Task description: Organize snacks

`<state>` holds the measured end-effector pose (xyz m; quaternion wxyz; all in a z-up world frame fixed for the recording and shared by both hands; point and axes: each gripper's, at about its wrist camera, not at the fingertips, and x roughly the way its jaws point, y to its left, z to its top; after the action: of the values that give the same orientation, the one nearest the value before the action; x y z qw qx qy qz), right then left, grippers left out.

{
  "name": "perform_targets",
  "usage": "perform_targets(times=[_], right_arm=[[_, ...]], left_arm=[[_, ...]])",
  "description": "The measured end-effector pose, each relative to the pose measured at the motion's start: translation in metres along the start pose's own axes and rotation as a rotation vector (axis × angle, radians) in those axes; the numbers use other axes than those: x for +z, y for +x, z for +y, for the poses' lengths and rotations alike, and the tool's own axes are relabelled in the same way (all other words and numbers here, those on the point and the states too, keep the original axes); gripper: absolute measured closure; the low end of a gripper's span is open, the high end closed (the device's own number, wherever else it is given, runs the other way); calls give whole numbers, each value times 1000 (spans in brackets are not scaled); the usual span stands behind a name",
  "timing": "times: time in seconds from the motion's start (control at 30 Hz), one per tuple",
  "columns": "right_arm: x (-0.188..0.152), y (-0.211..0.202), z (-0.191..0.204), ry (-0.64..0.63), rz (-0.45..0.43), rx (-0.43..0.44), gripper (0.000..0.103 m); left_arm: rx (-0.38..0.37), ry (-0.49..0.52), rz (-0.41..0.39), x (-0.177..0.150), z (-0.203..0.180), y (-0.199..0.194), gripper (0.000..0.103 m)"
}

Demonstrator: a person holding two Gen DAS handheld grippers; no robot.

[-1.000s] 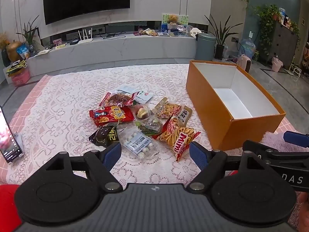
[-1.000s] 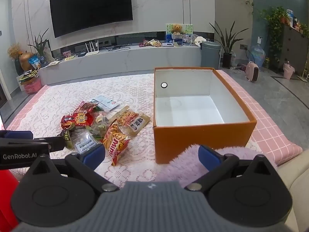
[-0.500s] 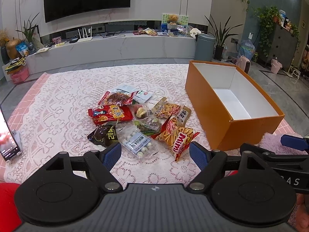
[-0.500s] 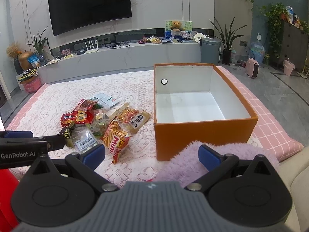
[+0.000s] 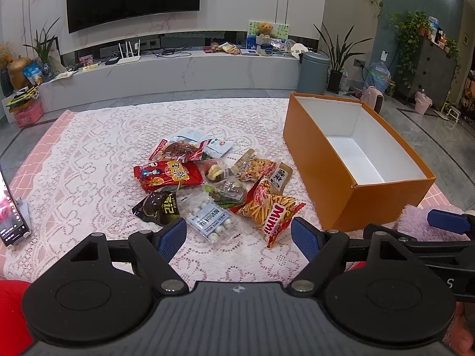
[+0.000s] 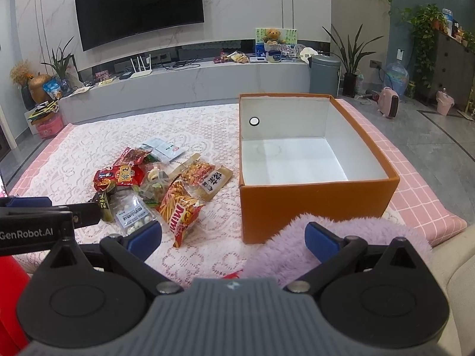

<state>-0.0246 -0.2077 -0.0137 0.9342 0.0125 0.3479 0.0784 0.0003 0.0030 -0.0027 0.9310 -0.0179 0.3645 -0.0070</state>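
Note:
A pile of snack packets lies on the lace cloth: a Mimi stick snack bag point(image 5: 271, 209) point(image 6: 180, 207), a clear bag of white balls point(image 5: 211, 218) point(image 6: 132, 215), a red packet point(image 5: 166, 175) point(image 6: 118, 177), a dark packet point(image 5: 157, 207) and others. An empty orange box point(image 5: 323, 184) point(image 6: 314, 204) with a white inside stands to their right. My left gripper point(image 5: 239, 234) is open and empty, just short of the pile. My right gripper point(image 6: 233, 237) is open and empty, in front of the box's near wall.
A fluffy purple cushion point(image 6: 297, 246) point(image 5: 415, 222) lies at the table's near edge by the box. A phone on a stand point(image 5: 12, 219) sits at the left edge. A TV bench point(image 5: 178, 71) and bin point(image 5: 313, 72) stand beyond the table.
Both grippers have drifted slightly and risen a little; the view of the pile and box has shifted a little. Nothing was taken hold of or moved.

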Motion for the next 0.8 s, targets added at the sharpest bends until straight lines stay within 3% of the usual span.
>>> perform_targets(times=[0.8], right_arm=[[0, 1, 0, 1, 6, -5, 3]], left_arm=[[-2, -4, 1, -1, 0, 1, 9]])
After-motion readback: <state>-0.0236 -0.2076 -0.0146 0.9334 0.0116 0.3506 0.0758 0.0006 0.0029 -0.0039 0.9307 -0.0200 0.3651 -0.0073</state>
